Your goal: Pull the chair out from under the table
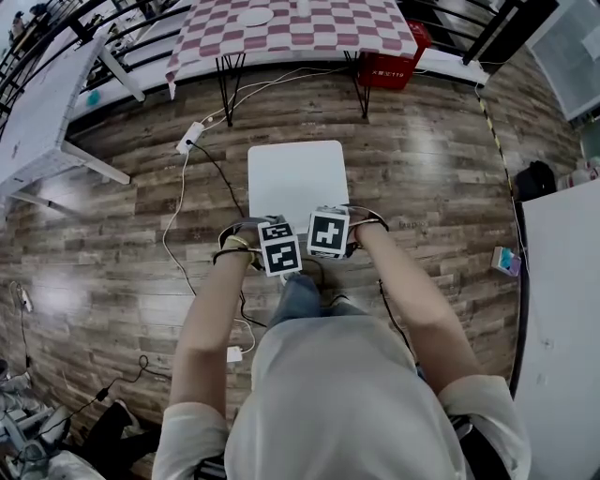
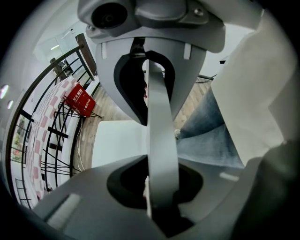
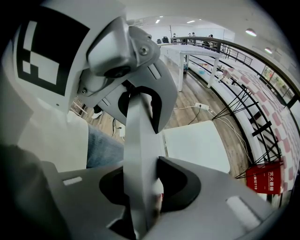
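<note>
White plastic chair (image 1: 295, 183) with a flat square seat stands on the brown wooden plank floor (image 1: 422, 169), its seat just beyond both grippers and well apart from the red-and-white checked table (image 1: 291, 28) farther out. Left gripper (image 1: 279, 248) points steeply down and pinches the chair's pale grey back edge (image 2: 161, 140) between its jaws. Right gripper (image 1: 328, 232), just beside it, is clamped on the same edge, with the person's blue-jeaned leg (image 1: 300, 295) right behind both.

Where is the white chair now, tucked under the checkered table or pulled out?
Pulled out: the chair shows its whole seat on the floor, a gap short of the checkered table.
</note>
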`<state>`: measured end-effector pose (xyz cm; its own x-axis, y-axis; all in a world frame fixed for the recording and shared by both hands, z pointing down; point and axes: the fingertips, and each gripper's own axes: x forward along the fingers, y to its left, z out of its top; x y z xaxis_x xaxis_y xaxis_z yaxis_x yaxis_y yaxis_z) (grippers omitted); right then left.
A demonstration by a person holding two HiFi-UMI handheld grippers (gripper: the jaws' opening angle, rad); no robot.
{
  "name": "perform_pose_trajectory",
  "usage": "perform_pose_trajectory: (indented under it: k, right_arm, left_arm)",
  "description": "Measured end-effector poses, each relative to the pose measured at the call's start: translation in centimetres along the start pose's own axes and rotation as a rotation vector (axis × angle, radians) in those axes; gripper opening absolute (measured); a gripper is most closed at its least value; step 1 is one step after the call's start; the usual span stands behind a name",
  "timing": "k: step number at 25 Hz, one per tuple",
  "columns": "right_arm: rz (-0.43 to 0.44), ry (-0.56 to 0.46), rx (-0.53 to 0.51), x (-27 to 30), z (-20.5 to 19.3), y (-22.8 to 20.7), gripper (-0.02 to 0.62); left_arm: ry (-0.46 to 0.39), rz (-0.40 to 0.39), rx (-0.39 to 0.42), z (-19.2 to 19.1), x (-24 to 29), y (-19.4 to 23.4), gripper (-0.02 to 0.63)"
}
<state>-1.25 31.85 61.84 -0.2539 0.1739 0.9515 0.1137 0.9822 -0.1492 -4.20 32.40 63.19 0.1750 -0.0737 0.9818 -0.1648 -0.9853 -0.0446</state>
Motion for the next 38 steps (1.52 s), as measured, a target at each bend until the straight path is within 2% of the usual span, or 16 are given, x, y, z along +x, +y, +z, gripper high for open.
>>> perform_pose_trajectory:
  k: [24, 29, 38]
  right_arm:
    - [0.002, -0.031, -0.013, 0.2, -0.1, 1.5, 0.107]
    - [-0.004, -0.04, -0.02, 0.1, -0.2, 1.4, 0.11]
    - [-0.031, -0.068, -0.035, -1.6, -0.1, 1.6, 0.104]
  left_arm:
    - [0.017, 0.024, -0.03, 0.3, 0.0, -1.3, 0.081]
    - [0.021, 0.051, -0.045, 0.5, -0.1, -0.9, 0.106]
    - [-0.027, 0.074, -0.084, 1.9, -2.6, -1.1, 0.098]
